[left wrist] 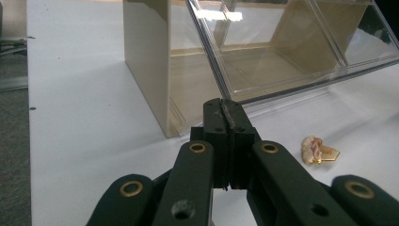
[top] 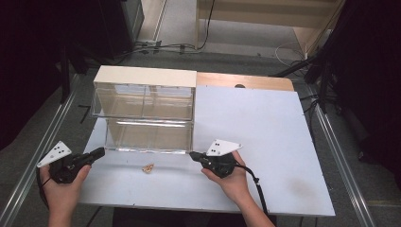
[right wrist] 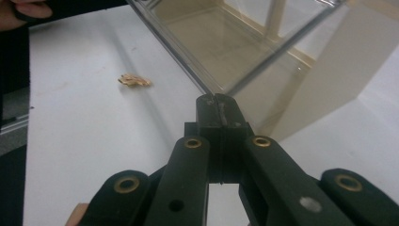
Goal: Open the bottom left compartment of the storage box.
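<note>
Small golden piece (top: 148,168): a tiny, flat, irregular trinket with a pale pinkish part, lying loose on the white desk (top: 265,142), near the front edge and left of the middle, just in front of the clear drawer cabinet (top: 144,111).
Likely handling: it looks light and rigid, probably thin metal or plastic; it could skid on the smooth desk or flip when nudged. What it is exactly is too small to tell.
Where to grip: across its narrow width, fingertips low to the desk, since it sits so flat.
Left hand-held gripper (top: 98,152): jaws pressed together, empty; the piece lies to its right, near but apart.
Right hand-held gripper (top: 193,155): jaws pressed together, empty; the piece lies to its left, apart, slightly nearer the front edge.
Between: the piece sits between the two gripper tips.
</note>
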